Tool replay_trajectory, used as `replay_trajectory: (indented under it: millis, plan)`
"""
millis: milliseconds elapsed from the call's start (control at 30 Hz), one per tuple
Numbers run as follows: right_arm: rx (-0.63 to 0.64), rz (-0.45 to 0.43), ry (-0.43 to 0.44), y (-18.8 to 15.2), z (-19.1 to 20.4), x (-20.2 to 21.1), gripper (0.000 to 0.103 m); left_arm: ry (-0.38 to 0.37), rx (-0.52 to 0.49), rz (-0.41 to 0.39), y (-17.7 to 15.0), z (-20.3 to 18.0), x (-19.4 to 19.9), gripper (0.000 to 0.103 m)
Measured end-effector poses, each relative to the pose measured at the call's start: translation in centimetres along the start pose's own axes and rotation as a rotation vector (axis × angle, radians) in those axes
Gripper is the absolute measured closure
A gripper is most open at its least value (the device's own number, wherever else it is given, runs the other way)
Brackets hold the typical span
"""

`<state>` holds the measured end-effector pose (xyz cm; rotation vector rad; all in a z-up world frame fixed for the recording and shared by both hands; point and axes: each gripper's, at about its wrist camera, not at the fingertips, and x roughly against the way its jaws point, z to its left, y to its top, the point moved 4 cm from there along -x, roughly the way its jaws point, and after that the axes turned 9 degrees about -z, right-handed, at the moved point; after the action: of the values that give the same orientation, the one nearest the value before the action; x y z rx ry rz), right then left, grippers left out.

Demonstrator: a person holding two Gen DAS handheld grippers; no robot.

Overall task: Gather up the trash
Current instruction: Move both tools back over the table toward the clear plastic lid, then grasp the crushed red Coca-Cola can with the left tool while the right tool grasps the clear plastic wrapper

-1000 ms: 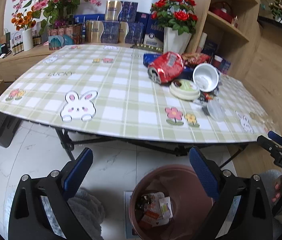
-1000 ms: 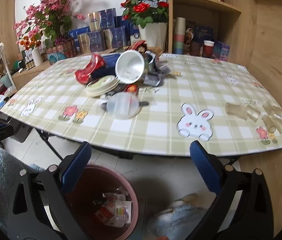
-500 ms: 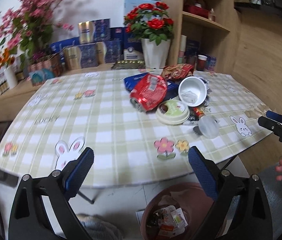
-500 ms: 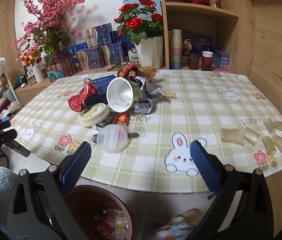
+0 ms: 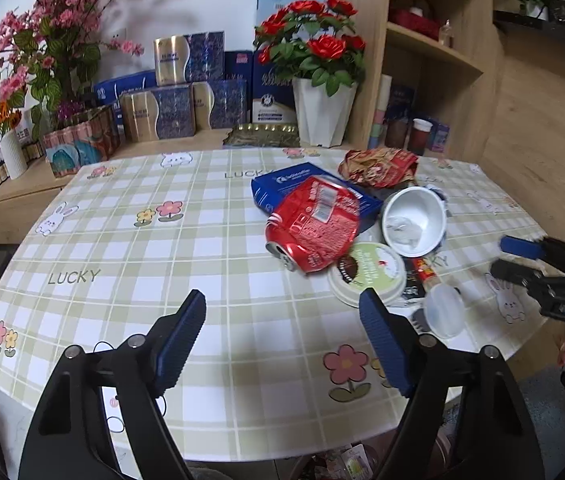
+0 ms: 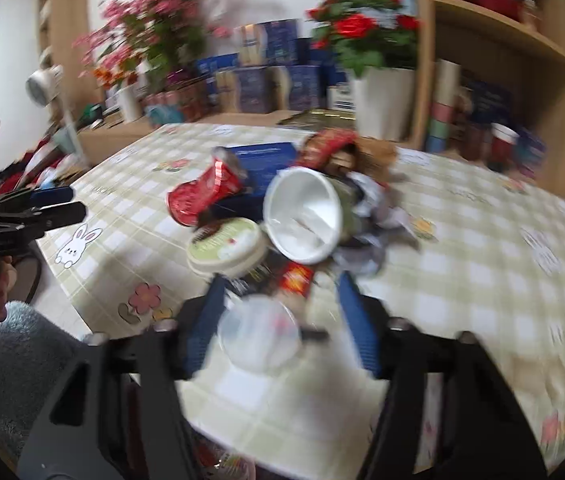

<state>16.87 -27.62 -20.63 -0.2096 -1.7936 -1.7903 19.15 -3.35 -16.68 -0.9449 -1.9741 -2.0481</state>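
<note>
My left gripper point(image 5: 282, 320) hung over the near part of the desk point(image 5: 122, 240), its jaws fairly wide with only checked cloth between them, and they had just been closing a little. On the cloth to its left I could read "LUCKY" point(image 5: 74, 277), and the same word again at the far side.

The trash sat heaped right of centre. A crushed red can point(image 5: 314, 224) lay on its side, its long axis running from the far right toward the near left, with its open mouth facing me; it carried a white barcode label whose print was too small to read. Behind it lay a blue box point(image 5: 294, 182) with white lettering I could not make out, and behind that a crumpled red wrapper point(image 5: 378, 166). Right of the can a white cup point(image 5: 414, 220) lay tipped, its mouth toward me. Just before it sat a round green lid point(image 5: 368, 276), and nearer still a clear plastic lid point(image 5: 444, 312).

In the blurred right wrist view, my right gripper point(image 6: 278, 320) had just been narrowing around that clear lid, which lay between its fingers; I could not tell whether the pads touched it.
</note>
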Motion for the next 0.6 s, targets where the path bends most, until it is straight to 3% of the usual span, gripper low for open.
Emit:
replay_trajectory:
  millis: [67, 100, 167, 400, 600]
  plan:
    - [0.049, 0.008, -0.002, 0.8, 0.6, -1.9, 0.059, 0.002, 0.008, 0.013, -0.1, 0.4, -0.7, 0.028]
    - [0.066, 0.011, -0.012, 1.2, 0.7, -2.8, 0.066, 0.002, 0.013, 0.020, -0.3, 0.5, -1.1, 0.029]
    - [0.108, 0.012, -0.070, 1.7, 0.9, -4.8, 0.072, 0.001, 0.021, 0.032, -0.7, 0.7, -1.7, 0.030]
    - [0.144, 0.073, -0.185, 1.0, 0.3, -9.6, 0.072, -0.008, 0.041, 0.053, -1.8, 1.3, -2.7, 0.030]
    - [0.146, 0.103, -0.201, 0.8, -0.4, -11.3, 0.074, -0.017, 0.055, 0.062, -2.1, 1.7, -3.1, 0.031]
